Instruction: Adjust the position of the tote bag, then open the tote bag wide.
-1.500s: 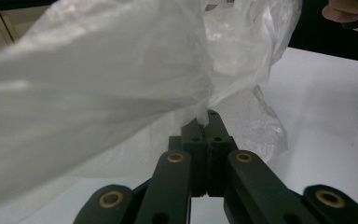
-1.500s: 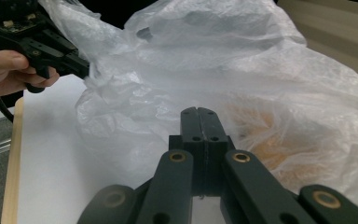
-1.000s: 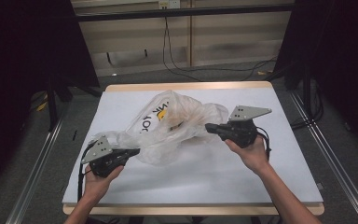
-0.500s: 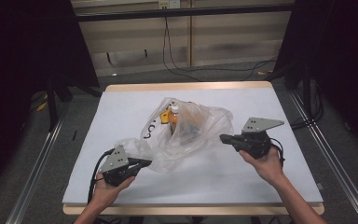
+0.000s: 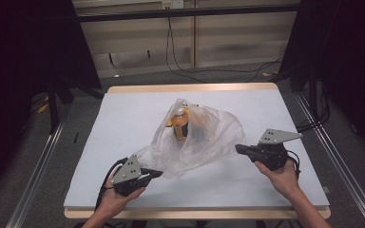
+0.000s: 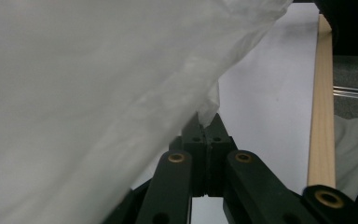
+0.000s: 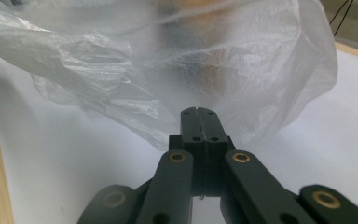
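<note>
High view: a clear plastic bag (image 5: 195,137) lies at the centre of the white bench (image 5: 123,118), with an orange bottle (image 5: 179,124) standing upright inside it. The left gripper (image 5: 156,174) sits at the bag's near-left corner, its tip against the plastic. The right gripper (image 5: 238,148) sits at the bag's right edge, its tip meeting the film there.

Left gripper view: the fingers (image 6: 219,130) are closed together, pinching a small tuft of the bag (image 6: 98,93) at their tips. The bag rises up and to the left of them; the bench's wooden edge (image 6: 321,116) runs to the right of the bag.

Right gripper view: the fingers (image 7: 208,123) are fully closed, tips against the bag's (image 7: 168,70) lower edge. Whether film is caught between them cannot be told. The bottle (image 7: 205,51) appears blurred through the plastic, beyond the tips.
</note>
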Demonstrator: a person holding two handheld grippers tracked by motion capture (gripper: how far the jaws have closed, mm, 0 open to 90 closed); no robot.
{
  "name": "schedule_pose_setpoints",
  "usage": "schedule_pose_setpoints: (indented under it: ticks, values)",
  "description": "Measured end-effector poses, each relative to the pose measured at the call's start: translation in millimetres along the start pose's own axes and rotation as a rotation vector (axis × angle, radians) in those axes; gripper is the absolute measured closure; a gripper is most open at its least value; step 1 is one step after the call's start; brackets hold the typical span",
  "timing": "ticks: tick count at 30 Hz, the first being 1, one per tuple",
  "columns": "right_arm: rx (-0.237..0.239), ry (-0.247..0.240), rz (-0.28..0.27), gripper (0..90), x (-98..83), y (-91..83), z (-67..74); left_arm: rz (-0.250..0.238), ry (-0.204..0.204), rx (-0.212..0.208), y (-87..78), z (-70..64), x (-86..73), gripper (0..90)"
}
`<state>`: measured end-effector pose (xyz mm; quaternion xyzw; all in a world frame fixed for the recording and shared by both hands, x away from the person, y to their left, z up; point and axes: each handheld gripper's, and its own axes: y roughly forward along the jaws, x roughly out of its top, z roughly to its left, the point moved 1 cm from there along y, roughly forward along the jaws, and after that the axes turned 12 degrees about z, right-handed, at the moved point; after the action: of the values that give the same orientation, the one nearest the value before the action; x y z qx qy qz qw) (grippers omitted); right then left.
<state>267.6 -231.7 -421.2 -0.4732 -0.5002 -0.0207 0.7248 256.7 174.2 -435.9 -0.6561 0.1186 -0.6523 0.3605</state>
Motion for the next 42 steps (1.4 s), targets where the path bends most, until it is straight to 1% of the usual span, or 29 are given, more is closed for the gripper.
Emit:
schedule_pose_setpoints:
  ticks: [1, 2, 5, 6, 9, 10, 13, 15, 16, 19, 20, 21, 23, 25, 26, 27, 28, 29, 30, 31, 32, 33, 34, 35, 37, 39, 40, 41, 42]
  values:
    - [-0.003, 0.004, 0.010, 90.0, -2.8, 1.3, -0.4, 0.003, 0.005, 0.000, 1.5, -1.7, 0.1, 90.0]
    - [-0.005, 0.005, 0.019, 90.0, -5.4, 2.4, -1.0, 0.010, 0.012, -0.014, 3.4, -3.4, 0.2, 90.0]
    - [-0.008, 0.015, 0.049, 90.0, -13.6, 5.1, -2.7, 0.027, 0.033, -0.028, 8.7, -8.1, 0.3, 90.0]
    - [-0.010, 0.014, 0.066, 90.0, -17.5, 5.8, -2.8, 0.032, 0.034, -0.036, 10.1, -9.3, -0.1, 90.0]
    - [-0.013, 0.025, 0.084, 90.0, -26.4, 4.4, -3.7, 0.058, 0.043, -0.058, 16.5, -13.7, -1.5, 90.0]
    - [-0.014, 0.031, 0.088, 90.0, -28.9, 3.9, -3.6, 0.059, 0.049, -0.072, 18.0, -14.1, -1.5, 90.0]
    - [-0.017, 0.033, 0.106, 90.0, -33.2, 5.5, -3.2, 0.056, 0.052, -0.089, 20.1, -16.5, -0.5, 90.0]
    - [-0.014, 0.035, 0.118, 90.0, -36.0, 8.0, -3.8, 0.068, 0.055, -0.084, 19.7, -18.1, -0.3, 90.0]
    - [-0.017, 0.035, 0.124, 90.0, -37.5, 9.5, -4.4, 0.058, 0.056, -0.092, 19.9, -18.5, -0.1, 90.0]
    - [-0.013, 0.039, 0.132, 90.0, -40.3, 12.1, -3.4, 0.043, 0.026, -0.109, 17.9, -17.1, -1.5, 90.0]
    - [-0.011, 0.044, 0.127, 90.0, -39.9, 11.1, -2.7, 0.034, 0.010, -0.121, 17.2, -15.6, -2.5, 90.0]
    - [-0.005, 0.045, 0.112, 90.0, -38.8, 9.8, -2.4, 0.026, 0.005, -0.129, 16.6, -14.0, -3.2, 90.0]
    - [0.003, 0.049, 0.088, 90.0, -37.3, 7.3, -1.7, 0.004, -0.028, -0.137, 15.3, -10.7, -5.1, 89.4]
    - [0.008, 0.049, 0.061, 90.0, -35.3, 4.1, -0.6, 0.000, -0.048, -0.126, 12.9, -8.2, -6.4, 82.7]
    - [0.009, 0.050, 0.047, 90.0, -34.1, 2.7, -0.1, -0.013, -0.059, -0.126, 11.5, -6.7, -6.8, 80.2]
    - [0.005, 0.049, 0.030, 89.5, -32.1, 0.8, 0.8, -0.008, -0.061, -0.115, 9.5, -5.7, -7.0, 75.7]
    - [0.010, 0.048, 0.018, 86.2, -30.8, -0.2, 1.2, -0.014, -0.069, -0.109, 7.7, -5.0, -7.7, 70.1]
    - [0.012, 0.039, 0.006, 82.7, -28.9, -1.8, 2.0, -0.026, -0.084, -0.106, 6.1, -4.7, -8.6, 66.9]
    - [-0.002, 0.038, -0.007, 77.5, -27.1, -3.7, 2.8, -0.029, -0.095, -0.095, 3.8, -4.2, -9.6, 63.3]
    - [-0.006, 0.045, -0.017, 77.2, -25.3, -5.6, 3.4, -0.034, -0.111, -0.085, 1.1, -3.7, -11.0, 59.4]
    - [0.004, 0.041, -0.031, 76.4, -23.7, -7.4, 4.2, -0.032, -0.124, -0.068, -3.1, -3.2, -12.7, 56.2]
    - [0.004, 0.042, -0.044, 72.5, -22.1, -9.3, 5.3, -0.045, -0.145, -0.067, -8.5, -3.6, -15.6, 52.9]
    - [0.010, 0.048, -0.055, 70.7, -19.8, -10.8, 6.8, -0.050, -0.157, -0.058, -12.1, -4.6, -17.4, 51.5]
    - [0.010, 0.042, -0.063, 69.6, -18.2, -11.4, 7.8, -0.046, -0.161, -0.033, -18.5, -6.1, -20.9, 49.8]
    - [0.024, 0.034, -0.077, 62.2, -12.8, -12.2, 11.0, -0.059, -0.173, -0.020, -26.7, -7.9, -25.5, 46.7]
    - [0.028, 0.023, -0.091, 59.6, -6.6, -12.3, 14.8, -0.083, -0.181, 0.014, -38.6, -8.9, -28.6, 45.3]
    - [0.032, 0.017, -0.091, 56.7, -2.4, -12.1, 17.9, -0.099, -0.181, 0.016, -43.2, -8.9, -29.2, 45.1]
    - [0.041, 0.009, -0.102, 54.3, 0.9, -11.6, 19.7, -0.100, -0.188, 0.027, -46.9, -9.3, -29.5, 44.9]
    - [0.046, 0.012, -0.106, 52.6, 3.3, -11.6, 20.9, -0.122, -0.196, 0.031, -50.1, -9.5, -29.9, 44.9]
